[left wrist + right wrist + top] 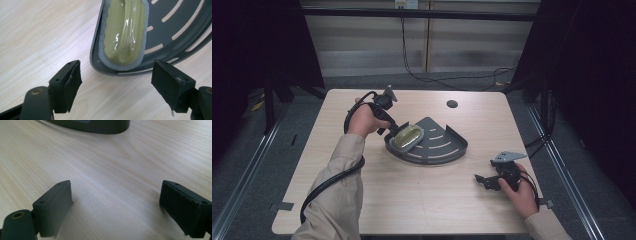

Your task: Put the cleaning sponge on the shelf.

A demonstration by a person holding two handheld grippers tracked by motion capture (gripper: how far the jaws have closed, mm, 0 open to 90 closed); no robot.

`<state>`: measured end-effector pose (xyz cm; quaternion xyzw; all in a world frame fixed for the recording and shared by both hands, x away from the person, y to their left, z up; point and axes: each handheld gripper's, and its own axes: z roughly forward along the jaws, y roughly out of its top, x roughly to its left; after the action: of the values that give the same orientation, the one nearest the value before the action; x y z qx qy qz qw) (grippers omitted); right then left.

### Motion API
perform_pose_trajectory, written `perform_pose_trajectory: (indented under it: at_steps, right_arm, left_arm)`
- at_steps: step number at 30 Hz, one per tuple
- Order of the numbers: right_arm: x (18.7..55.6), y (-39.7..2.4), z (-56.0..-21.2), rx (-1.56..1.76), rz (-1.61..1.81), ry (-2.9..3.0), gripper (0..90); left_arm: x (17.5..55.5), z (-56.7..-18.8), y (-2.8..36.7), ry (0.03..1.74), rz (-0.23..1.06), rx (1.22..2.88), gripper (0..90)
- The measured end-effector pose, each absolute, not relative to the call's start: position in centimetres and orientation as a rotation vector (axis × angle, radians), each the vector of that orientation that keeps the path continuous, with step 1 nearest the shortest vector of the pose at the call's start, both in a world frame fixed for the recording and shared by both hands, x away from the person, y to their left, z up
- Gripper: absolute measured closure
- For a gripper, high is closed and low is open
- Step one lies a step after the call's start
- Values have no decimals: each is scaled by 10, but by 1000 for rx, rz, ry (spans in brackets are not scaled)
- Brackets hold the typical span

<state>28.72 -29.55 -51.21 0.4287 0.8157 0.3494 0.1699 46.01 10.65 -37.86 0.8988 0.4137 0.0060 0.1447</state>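
A dark grey quarter-round slotted tray [447, 145] lies mid-table. A yellow-green brush-like pad with a grey foam rim [407, 137] rests in its left corner; in the left gripper view this pad [123, 32] lies in the tray [180, 27] just beyond the jaws. My left gripper [388, 131] hovers at the tray's left edge, open, with nothing between its fingers [72, 82]. My right gripper [482, 181] rests low over the bare table at the front right, open and empty, with its fingers [56, 205] wide apart.
The light wood table [412, 200] has a round cable hole [452, 104] at the back. Black cables trail from both grippers. In the right gripper view the tray's wall [100, 126] shows far ahead. Dark frames flank the table.
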Motion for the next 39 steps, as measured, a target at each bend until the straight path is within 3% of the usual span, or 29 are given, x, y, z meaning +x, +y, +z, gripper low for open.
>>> perform_pose_trajectory:
  at_steps: [39]
  right_arm:
    - [287, -296, -512, 1223, 991, 2320, 107]
  left_arm:
    - [408, -410, 174, 1169, -10, 2578, 235]
